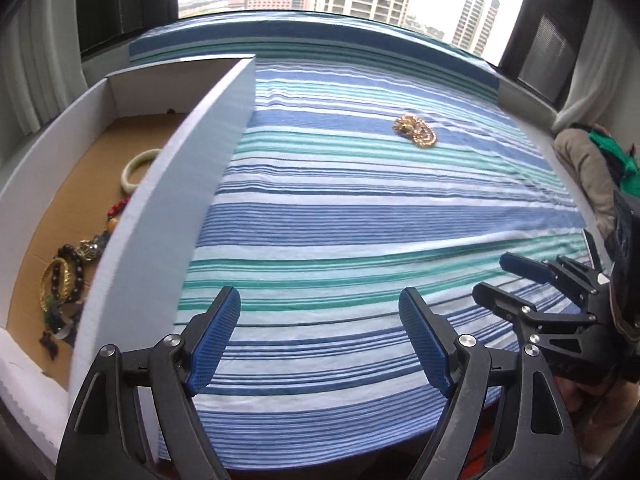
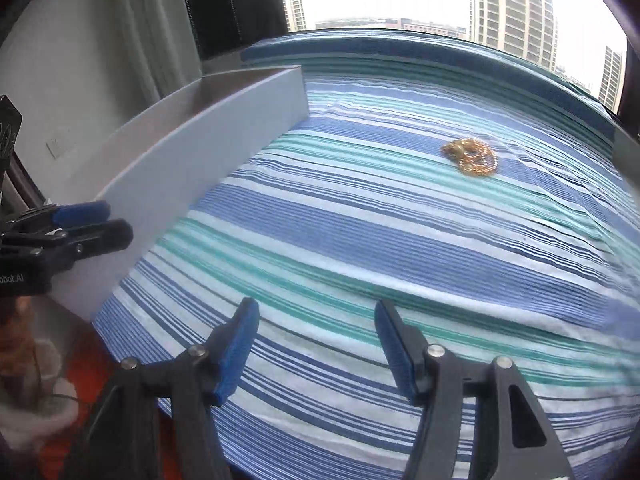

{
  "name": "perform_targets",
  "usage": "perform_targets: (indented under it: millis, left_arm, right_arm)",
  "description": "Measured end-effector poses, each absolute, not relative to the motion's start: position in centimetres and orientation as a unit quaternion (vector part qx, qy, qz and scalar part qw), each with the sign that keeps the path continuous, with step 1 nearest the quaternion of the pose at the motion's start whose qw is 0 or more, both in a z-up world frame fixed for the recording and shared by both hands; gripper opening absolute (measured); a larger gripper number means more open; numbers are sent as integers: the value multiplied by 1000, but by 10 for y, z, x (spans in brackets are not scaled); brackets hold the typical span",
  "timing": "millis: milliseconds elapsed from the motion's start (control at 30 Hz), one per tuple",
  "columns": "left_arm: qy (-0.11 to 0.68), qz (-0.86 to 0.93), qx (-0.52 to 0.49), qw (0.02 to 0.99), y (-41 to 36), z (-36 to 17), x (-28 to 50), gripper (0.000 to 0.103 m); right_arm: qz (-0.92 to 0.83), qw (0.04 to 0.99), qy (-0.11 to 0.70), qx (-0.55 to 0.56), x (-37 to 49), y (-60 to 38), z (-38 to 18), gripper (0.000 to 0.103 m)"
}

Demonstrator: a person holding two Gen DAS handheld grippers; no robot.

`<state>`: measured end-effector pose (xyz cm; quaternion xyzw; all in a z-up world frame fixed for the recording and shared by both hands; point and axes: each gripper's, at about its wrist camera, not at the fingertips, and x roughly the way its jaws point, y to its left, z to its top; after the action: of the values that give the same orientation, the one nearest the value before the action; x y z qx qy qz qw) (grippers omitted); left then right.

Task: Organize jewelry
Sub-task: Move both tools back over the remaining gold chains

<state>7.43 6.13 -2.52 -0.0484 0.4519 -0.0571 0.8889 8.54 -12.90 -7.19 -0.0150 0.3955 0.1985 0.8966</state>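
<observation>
Gold chain (image 1: 415, 131) heaped on striped cloth (image 1: 360, 216), well ahead of both grippers, apart from white box (image 1: 192, 184). Box holds pale bangle (image 1: 138, 170) and bead bracelets (image 1: 66, 276). Left gripper (image 1: 320, 340) wide apart, nothing between fingers, low over cloth beside box wall. Right gripper (image 2: 316, 350) wide too, unloaded, angled toward chain.

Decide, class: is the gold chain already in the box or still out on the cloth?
Out. The gold chain lies heaped on the striped cloth, apart from the box.
</observation>
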Motion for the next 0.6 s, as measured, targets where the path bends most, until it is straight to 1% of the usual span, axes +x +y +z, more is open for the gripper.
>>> perform_targets:
  millis: [267,400,600]
  left_arm:
    - [471,-93,-34,877,3,-57,86,83]
    - [487,-96,-24,868,-6,-70,92,83]
    - [481,-65,-13,874,1,-87,111,83]
  right_arm:
    - [129,907,400,29,70,-195,-97,61]
    - [125,906,403,39,64,-204,-107,61]
    - [133,901,411,43,68,-202,-115,61]
